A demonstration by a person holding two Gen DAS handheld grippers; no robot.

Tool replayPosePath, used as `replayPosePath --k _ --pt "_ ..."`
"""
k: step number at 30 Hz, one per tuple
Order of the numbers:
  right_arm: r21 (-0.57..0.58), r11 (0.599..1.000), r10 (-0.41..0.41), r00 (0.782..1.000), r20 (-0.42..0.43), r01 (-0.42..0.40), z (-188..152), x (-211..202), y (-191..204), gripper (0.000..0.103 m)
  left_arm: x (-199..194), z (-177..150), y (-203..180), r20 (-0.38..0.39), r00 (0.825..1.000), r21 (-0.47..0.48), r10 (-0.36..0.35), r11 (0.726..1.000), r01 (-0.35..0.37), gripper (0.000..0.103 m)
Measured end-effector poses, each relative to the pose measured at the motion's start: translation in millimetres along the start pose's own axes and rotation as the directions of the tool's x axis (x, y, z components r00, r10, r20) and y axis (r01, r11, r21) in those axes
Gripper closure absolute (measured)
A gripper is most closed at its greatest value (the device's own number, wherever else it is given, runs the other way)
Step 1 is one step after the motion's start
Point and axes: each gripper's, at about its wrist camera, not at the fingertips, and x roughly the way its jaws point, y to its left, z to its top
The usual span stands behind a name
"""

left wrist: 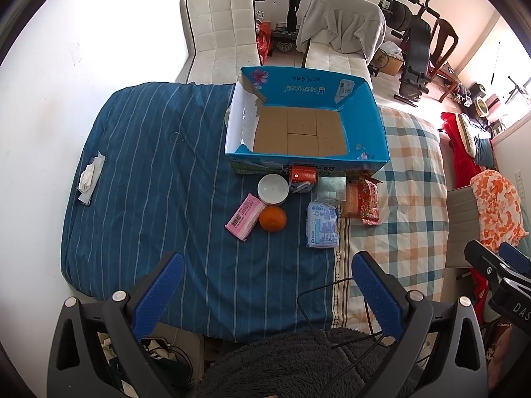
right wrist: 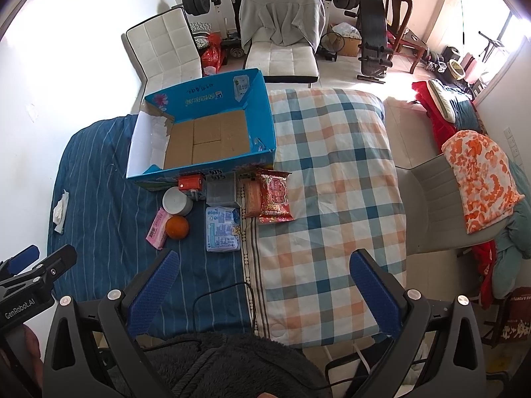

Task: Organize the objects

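An open blue cardboard box (left wrist: 365, 106) (right wrist: 259, 106) with a bare brown bottom stands on the bed. In front of it lie a white round jar (left wrist: 272, 188) (right wrist: 177, 200), an orange (left wrist: 272, 219) (right wrist: 177, 227), a pink tissue pack (left wrist: 245, 216) (right wrist: 158, 228), a blue-white wipes pack (left wrist: 321, 225) (right wrist: 220, 229), a small red carton (left wrist: 302, 176) (right wrist: 189, 183), a clear square box (left wrist: 330, 187) (right wrist: 220, 190) and red snack packets (left wrist: 370, 200) (right wrist: 274, 197). My left gripper (left wrist: 268, 285) and right gripper (right wrist: 264, 282) are open and empty, held high above the bed's near edge.
The bed has a blue striped cover (left wrist: 149, 172) and a checked quilt (right wrist: 332, 182). A white tissue packet (left wrist: 89, 179) lies at its left edge. Two white chairs (left wrist: 222, 36) stand behind the box. Gym gear is at the back, a grey chair (right wrist: 441, 205) at the right.
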Motion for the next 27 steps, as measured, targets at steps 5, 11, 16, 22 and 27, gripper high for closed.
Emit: replayPosePath --k 5,11,16,22,27 --pt "0.030 1.000 0.003 0.999 -0.055 -0.002 2.0 0.8 0.1 0.000 0.0 2.1 -1.4 -0.002 1.000 0.007 -0.005 1.000 0.005 0.000" --pt "0.057 0.998 0.004 0.994 -0.108 0.003 5.6 1.8 -0.6 0.000 2.1 3.0 -2.4 0.001 1.000 0.008 -0.011 1.000 0.011 0.000" --pt "0.098 0.995 0.013 0.985 -0.170 0.003 5.3 5.9 -2.6 0.000 10.9 3.2 0.3 0.010 1.000 0.010 -0.008 1.000 0.008 0.000" --pt "0.183 0.983 0.039 0.962 -0.271 0.012 -0.4 49.6 -18.0 0.000 68.7 8.9 19.8 0.068 0.996 0.050 0.050 0.997 -0.054 0.000" --pt "0.282 0.959 0.090 0.910 -0.404 0.030 -22.0 130.9 -40.4 0.000 163.3 9.8 20.9 -0.077 0.997 0.123 0.008 0.992 0.001 0.000"
